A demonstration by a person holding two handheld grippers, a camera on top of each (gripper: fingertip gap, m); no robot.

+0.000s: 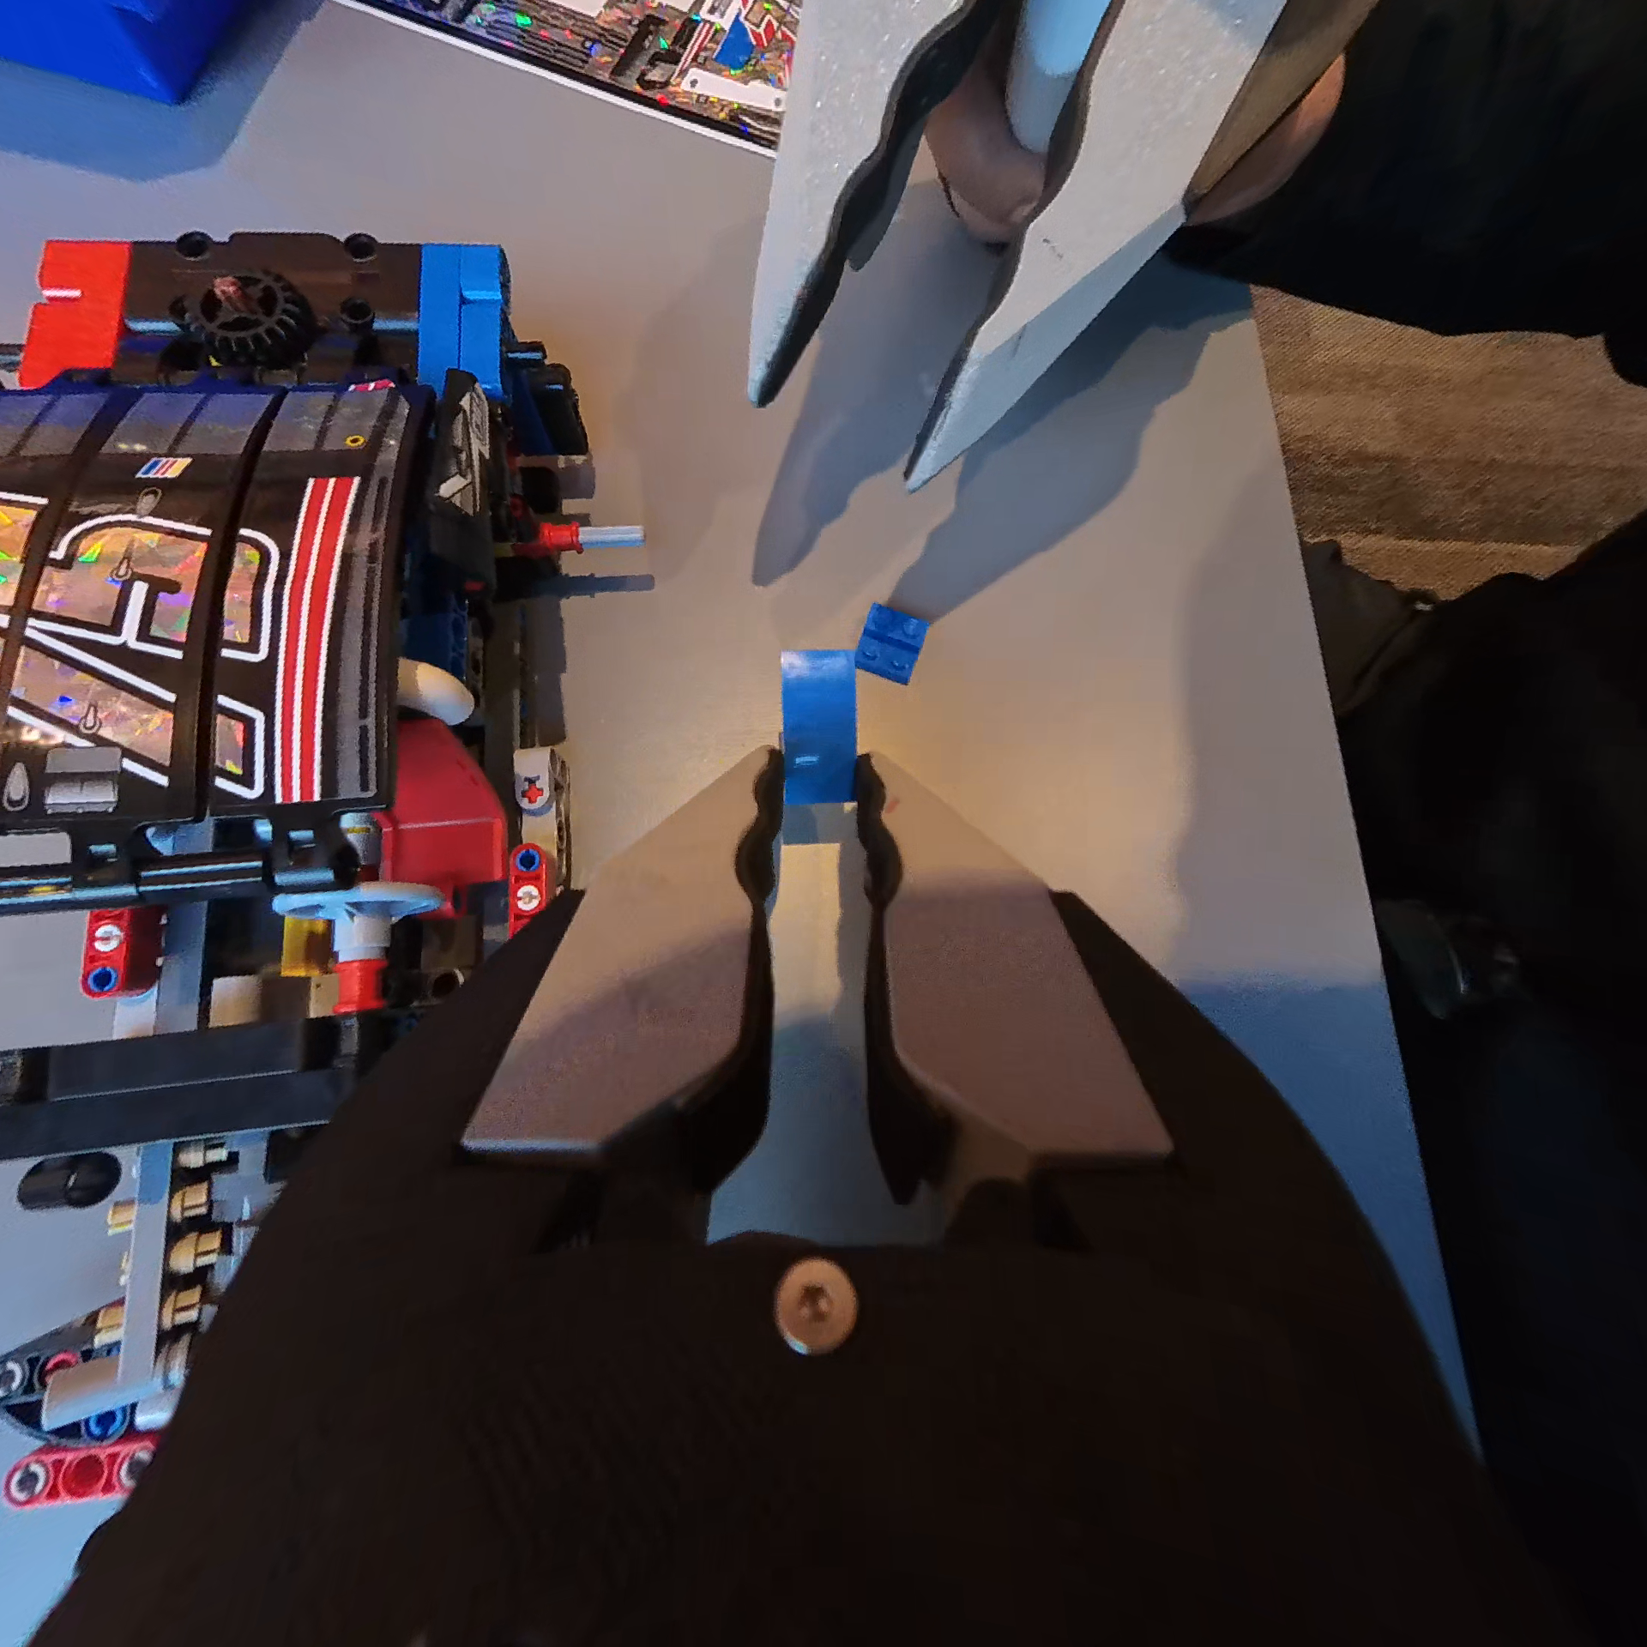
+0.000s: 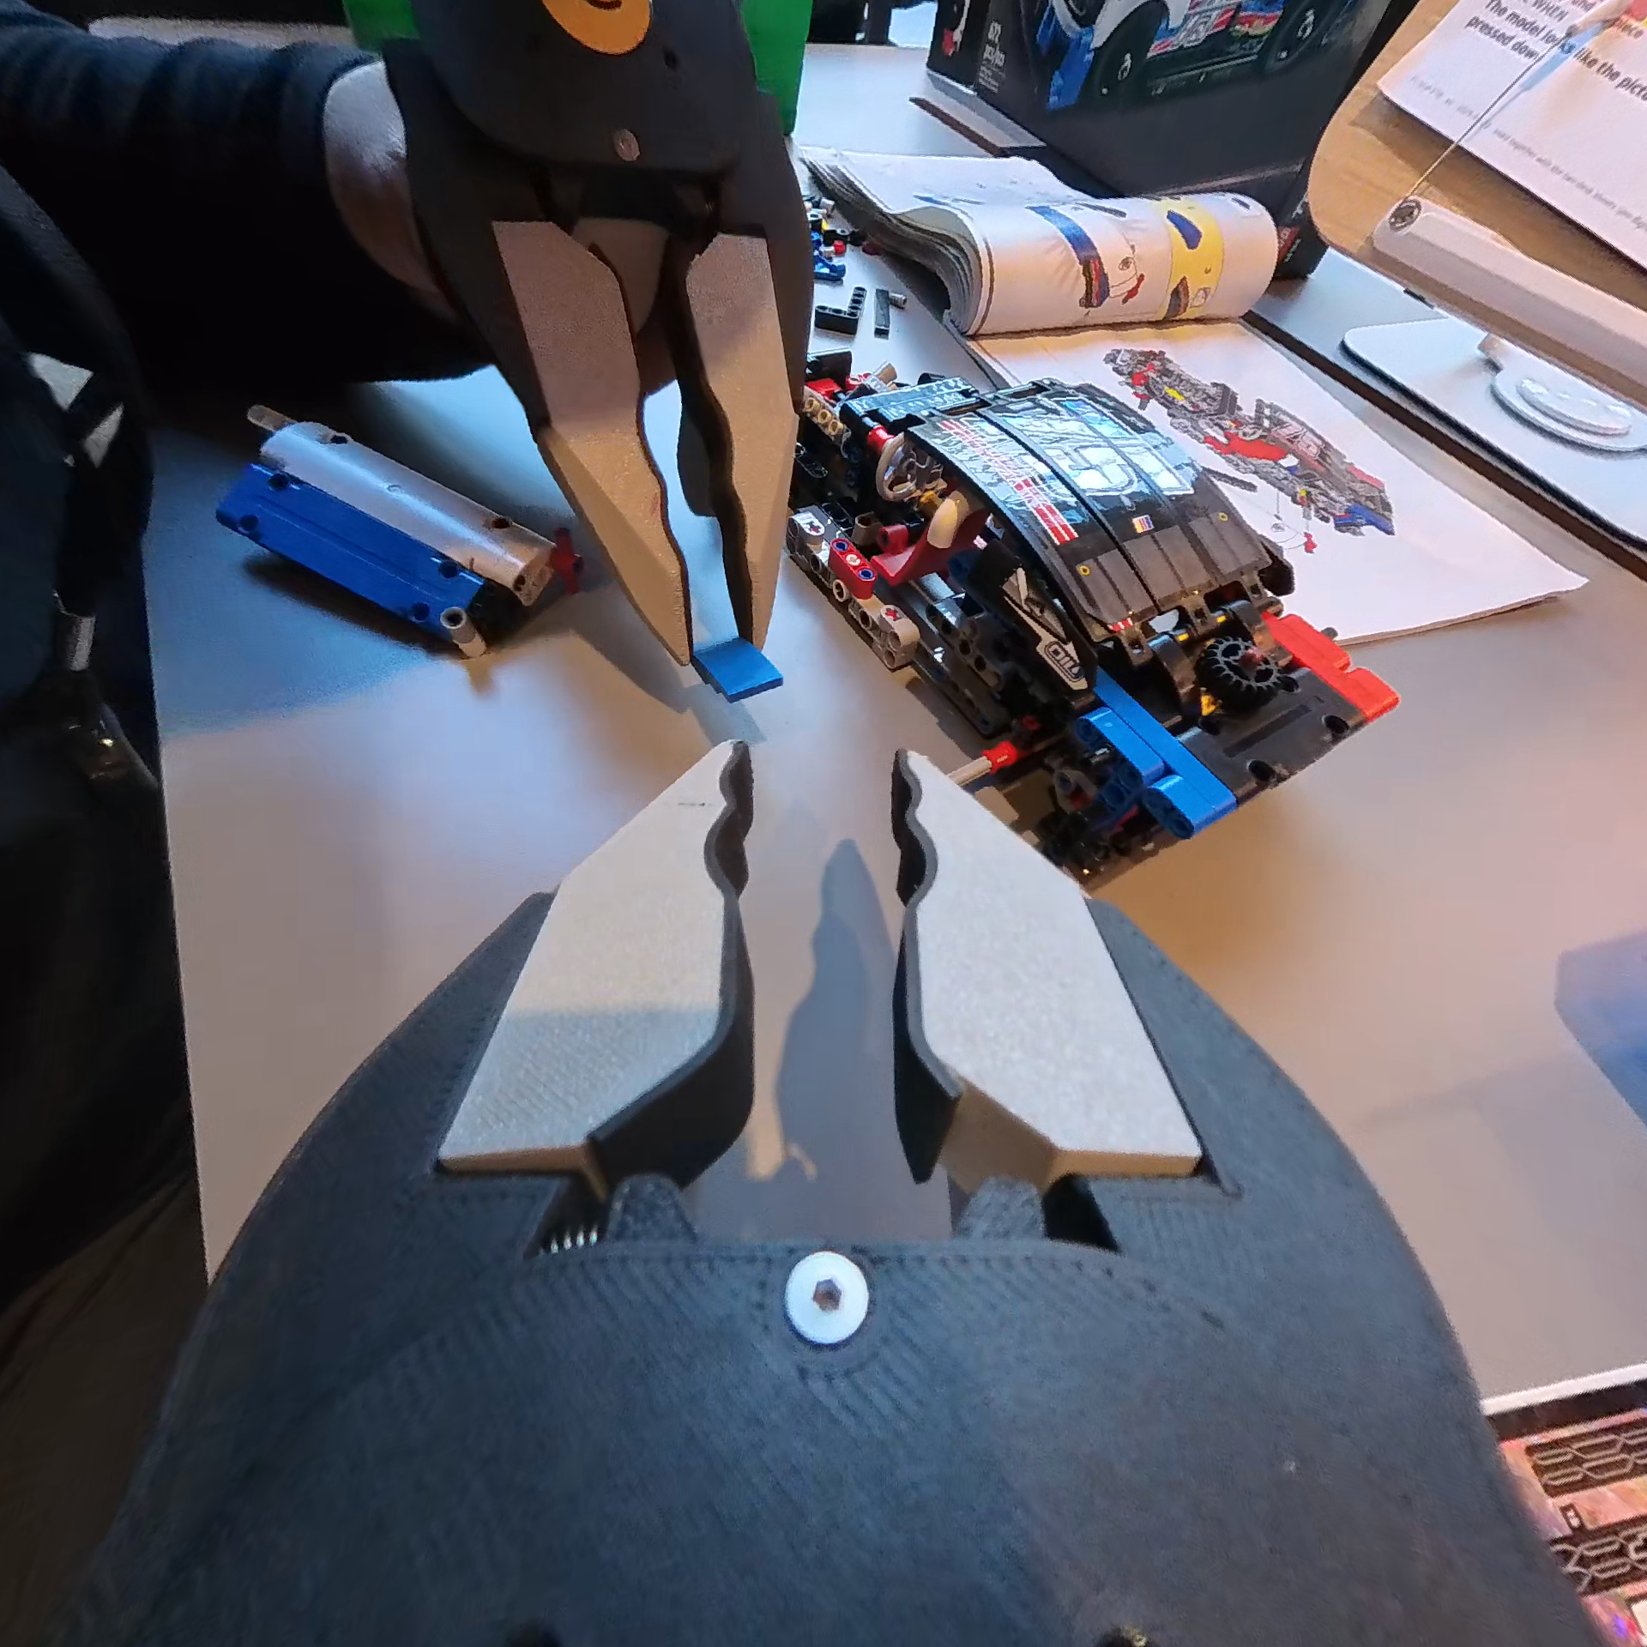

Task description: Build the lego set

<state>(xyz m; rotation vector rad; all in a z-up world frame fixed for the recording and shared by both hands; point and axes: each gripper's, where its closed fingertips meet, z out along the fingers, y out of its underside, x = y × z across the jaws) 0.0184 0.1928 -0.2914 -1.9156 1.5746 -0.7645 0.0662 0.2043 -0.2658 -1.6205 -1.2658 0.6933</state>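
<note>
My left gripper (image 1: 820,768) is shut on a blue curved slope piece (image 1: 817,726) and holds it at the grey table (image 1: 1114,713). It also shows in the right wrist view (image 2: 722,646) with the blue piece (image 2: 740,670) at its tips. A small blue studded plate (image 1: 891,643) lies just beyond that piece. My right gripper (image 2: 820,771) is open and empty, hovering opposite; it also shows in the left wrist view (image 1: 838,437). The partly built black, red and blue race car (image 1: 223,624) stands beside them (image 2: 1069,570).
A blue and white sub-assembly (image 2: 392,535) lies left of the left gripper. An open instruction booklet (image 2: 1114,258), loose small parts (image 2: 847,303) and the set box (image 2: 1159,71) are behind the car. A sticker sheet (image 1: 624,53) and a blue bin (image 1: 116,45) sit nearby. The table edge (image 1: 1319,624) is close. Across from one pair of fingers to the other is roughly 6 cm.
</note>
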